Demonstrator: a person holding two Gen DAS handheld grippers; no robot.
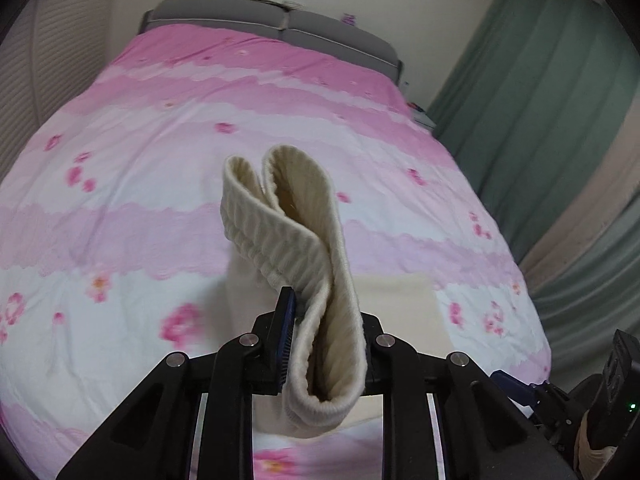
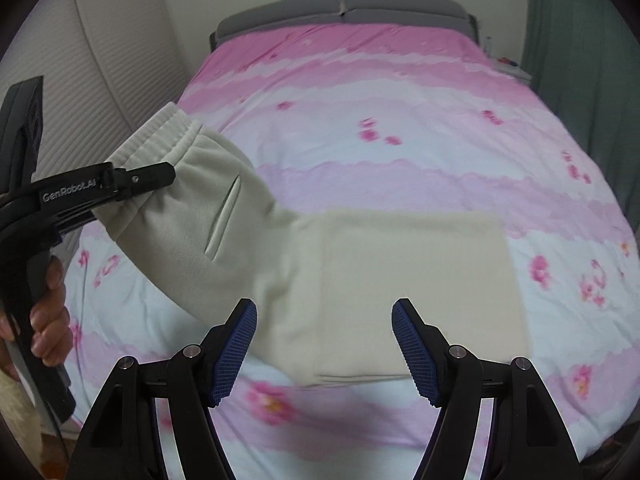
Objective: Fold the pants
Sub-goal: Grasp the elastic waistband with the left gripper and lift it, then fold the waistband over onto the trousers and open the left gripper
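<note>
Left tool (image 1: 320, 344) clamped on the ribbed waistband (image 1: 280, 216) of the cream pants (image 2: 400, 280), lifting that end off the bed (image 2: 400, 120). Right tool (image 2: 325, 344) wide open, empty, hovering over the folded legs, touching nothing. Rest of the pants flat on the pink floral cover, near the bed's foot. Hand (image 2: 48, 312) on the left tool's handle.

Left gripper (image 1: 326, 344) fingers clamped; right gripper (image 2: 324, 344) fingers spread.
</note>
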